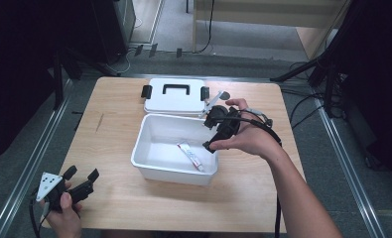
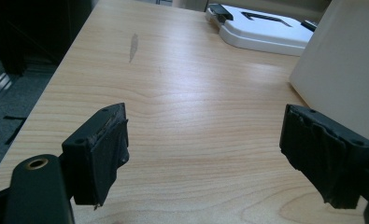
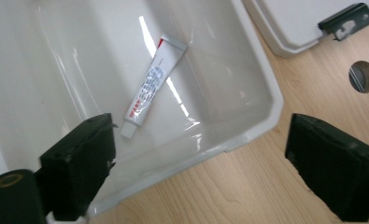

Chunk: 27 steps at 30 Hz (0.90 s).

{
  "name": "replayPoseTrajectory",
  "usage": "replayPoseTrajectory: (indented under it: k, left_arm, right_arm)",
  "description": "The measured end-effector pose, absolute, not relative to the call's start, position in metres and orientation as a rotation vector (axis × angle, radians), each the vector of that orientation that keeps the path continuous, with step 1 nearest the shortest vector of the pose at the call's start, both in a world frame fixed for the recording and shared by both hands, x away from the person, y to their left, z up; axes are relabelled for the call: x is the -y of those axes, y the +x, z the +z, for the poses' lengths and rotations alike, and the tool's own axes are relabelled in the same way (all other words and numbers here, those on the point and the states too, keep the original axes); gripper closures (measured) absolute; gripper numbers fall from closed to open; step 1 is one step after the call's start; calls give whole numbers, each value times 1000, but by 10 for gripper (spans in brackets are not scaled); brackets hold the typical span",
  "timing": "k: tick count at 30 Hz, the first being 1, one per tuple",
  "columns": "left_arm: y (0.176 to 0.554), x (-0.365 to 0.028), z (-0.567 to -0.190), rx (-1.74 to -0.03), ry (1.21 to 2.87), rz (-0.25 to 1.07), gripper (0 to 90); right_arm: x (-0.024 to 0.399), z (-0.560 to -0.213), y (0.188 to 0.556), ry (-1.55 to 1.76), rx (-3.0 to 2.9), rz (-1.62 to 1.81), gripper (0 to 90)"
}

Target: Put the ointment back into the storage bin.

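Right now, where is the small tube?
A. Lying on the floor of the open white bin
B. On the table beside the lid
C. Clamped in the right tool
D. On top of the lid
A: the tube lies flat on the floor of the white bin, while the right tool above it is open and holds nothing.

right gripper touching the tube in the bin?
Apart. The right gripper view shows the right gripper open, jaws empty, with the tube lying clear of them on the floor of the bin.
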<state>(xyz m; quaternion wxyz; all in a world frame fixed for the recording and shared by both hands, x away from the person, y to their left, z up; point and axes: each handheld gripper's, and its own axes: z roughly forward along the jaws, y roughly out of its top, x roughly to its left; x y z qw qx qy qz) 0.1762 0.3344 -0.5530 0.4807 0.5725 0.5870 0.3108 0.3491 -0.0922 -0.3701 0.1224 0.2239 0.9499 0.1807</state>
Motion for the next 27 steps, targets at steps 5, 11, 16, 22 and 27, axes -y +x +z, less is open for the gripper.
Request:
replayPoseTrajectory:
  k: [5,11,16,22,27]
  left_arm:
    - [176,-334,-553,-1431,1401,759,165]
    - [176,-334,-553,-1432,1404,764,165]
    - [176,-333,-553,-1431,1408,767,165]
    - [176,-333,-553,-1430,1411,774,165]
    - [176,-333,-553,-1430,1410,773,165]
  right_arm:
    - [114,-364,347,779,-2694,657,0]
    - [146,-372,346,883,-2541,814,0]
    - [172,-386,342,972,-2447,936,0]
    - [204,-415,336,1072,-2348,1015,0]
    - [226,-442,329,1143,-2276,1047,0]
